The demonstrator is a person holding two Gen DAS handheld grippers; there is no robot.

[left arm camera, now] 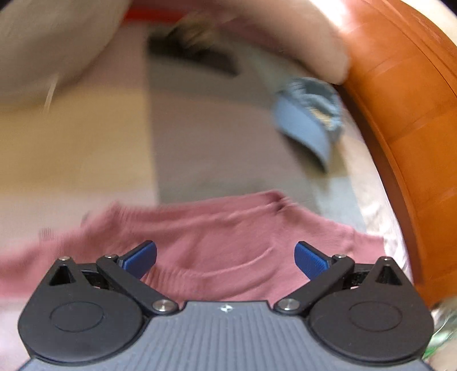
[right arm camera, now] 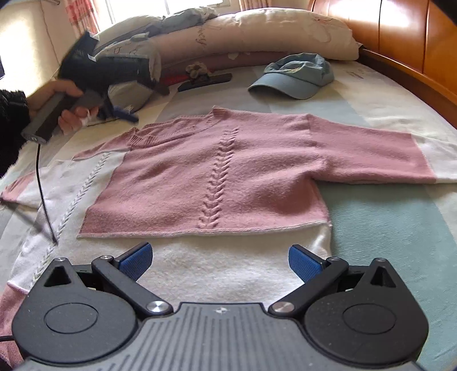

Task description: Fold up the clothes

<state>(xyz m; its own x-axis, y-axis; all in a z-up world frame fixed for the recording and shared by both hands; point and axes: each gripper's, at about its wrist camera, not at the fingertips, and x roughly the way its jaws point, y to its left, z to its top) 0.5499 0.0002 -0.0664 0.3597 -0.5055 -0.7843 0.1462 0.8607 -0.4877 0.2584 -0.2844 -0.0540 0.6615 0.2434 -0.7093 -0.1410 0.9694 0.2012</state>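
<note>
Sweater lies flat on the bed, one side already folded in. Left tool hovers spread above its neckline; right tool, also spread, waits at the hem. Likely next: fold the outstretched right sleeve inward.

I see a bed with a striped cover in pale green, grey and cream, and a glossy orange-brown wooden headboard along its right. Pillows line the far edge. Daylight comes through a curtained window behind them.
</note>
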